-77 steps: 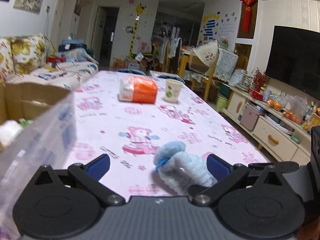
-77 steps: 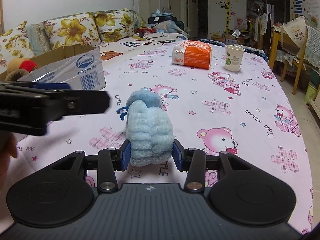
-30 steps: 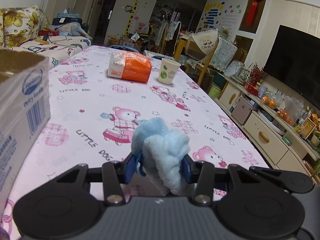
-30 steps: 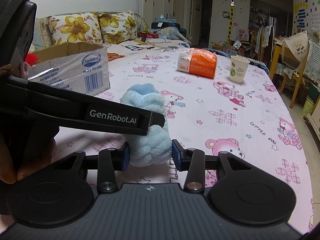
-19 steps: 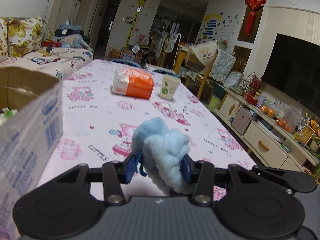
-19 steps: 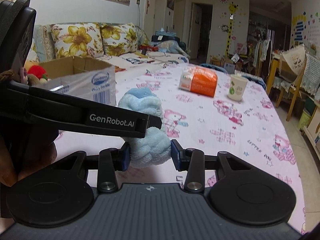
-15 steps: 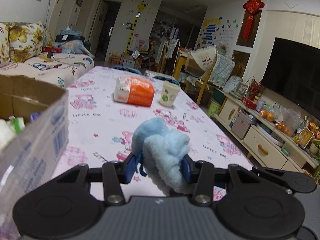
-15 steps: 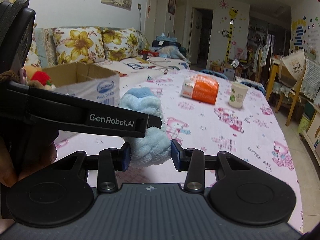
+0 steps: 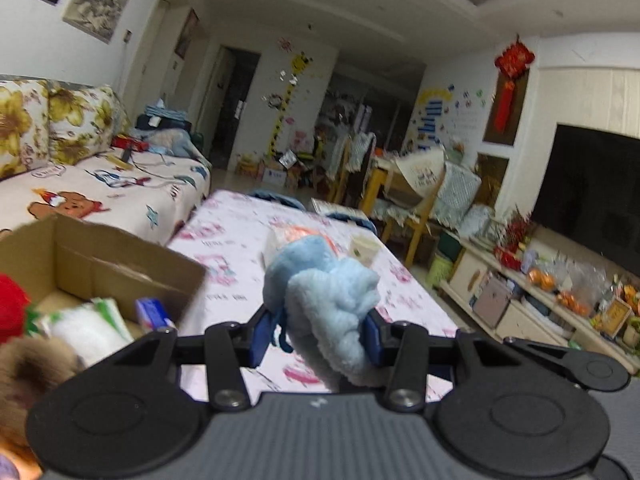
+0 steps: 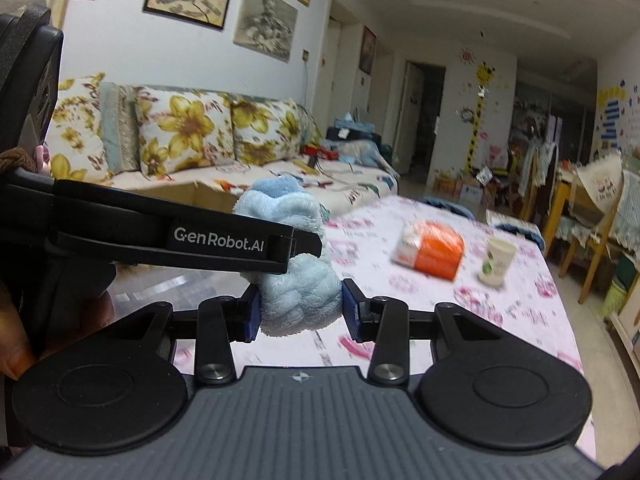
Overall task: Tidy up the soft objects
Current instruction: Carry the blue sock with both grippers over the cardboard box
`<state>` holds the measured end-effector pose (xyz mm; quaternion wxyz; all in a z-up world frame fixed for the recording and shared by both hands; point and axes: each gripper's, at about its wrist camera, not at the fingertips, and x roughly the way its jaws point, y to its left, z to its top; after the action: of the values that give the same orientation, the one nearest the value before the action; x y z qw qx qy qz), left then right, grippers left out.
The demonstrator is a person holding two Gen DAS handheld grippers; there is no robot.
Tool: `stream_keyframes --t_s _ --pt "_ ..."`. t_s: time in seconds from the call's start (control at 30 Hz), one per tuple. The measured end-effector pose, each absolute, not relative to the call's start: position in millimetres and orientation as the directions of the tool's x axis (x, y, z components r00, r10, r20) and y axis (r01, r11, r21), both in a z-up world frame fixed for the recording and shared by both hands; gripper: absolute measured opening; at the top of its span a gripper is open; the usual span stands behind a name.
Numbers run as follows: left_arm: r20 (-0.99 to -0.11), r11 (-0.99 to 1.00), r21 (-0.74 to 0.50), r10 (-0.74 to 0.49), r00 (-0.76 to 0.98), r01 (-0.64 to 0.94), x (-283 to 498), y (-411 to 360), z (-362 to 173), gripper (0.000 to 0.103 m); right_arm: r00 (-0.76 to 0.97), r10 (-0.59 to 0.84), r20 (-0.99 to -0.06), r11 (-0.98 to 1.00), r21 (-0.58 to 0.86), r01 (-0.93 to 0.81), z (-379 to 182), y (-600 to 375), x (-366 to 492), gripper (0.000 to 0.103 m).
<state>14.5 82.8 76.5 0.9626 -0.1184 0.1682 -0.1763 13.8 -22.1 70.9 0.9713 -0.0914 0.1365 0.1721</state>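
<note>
Right wrist: left gripper (image 10: 308,246) fronts cardboard box (image 10: 208,194).

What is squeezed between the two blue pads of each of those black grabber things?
A fluffy light-blue soft toy. In the left wrist view the left gripper clamps it; in the right wrist view the right gripper clamps its other part.

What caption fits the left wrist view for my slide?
Both grippers hold a fluffy blue toy above the pink tablecloth, beside an open cardboard box of soft things.
</note>
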Motion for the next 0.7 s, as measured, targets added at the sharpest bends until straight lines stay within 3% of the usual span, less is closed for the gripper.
stream_keyframes --t_s 0.3,0.5,0.53,0.6,0.7 --pt "-0.238 0.913 -0.366 -0.276 0.931 0.177 22.2 141.2 90.3 0.046 0.88 0.397 -0.262 0.883 -0.152 -0.444 90.9 24.7 38.7 0.049" --pt "-0.297 0.909 -0.413 -0.197 0.934 0.06 50.6 171.0 82.5 0.05 0.849 0.437 -0.298 0.856 -0.154 -0.494 89.4 54.9 67.1 0.051" --pt "-0.314 0.91 -0.413 -0.182 0.932 0.039 54.5 174.5 80.3 0.051 0.843 0.44 -0.31 0.851 -0.156 -0.502 87.6 59.2 72.1 0.055" --pt "-0.348 0.914 -0.405 -0.15 0.925 -0.004 61.8 180.7 75.1 0.056 0.836 0.437 -0.331 0.846 -0.163 -0.507 84.0 67.7 79.9 0.081" --pt "-0.372 0.891 -0.451 -0.132 0.919 -0.054 64.5 196.4 69.1 0.068 0.832 0.425 -0.356 0.851 -0.158 -0.502 78.6 70.6 87.6 0.095"
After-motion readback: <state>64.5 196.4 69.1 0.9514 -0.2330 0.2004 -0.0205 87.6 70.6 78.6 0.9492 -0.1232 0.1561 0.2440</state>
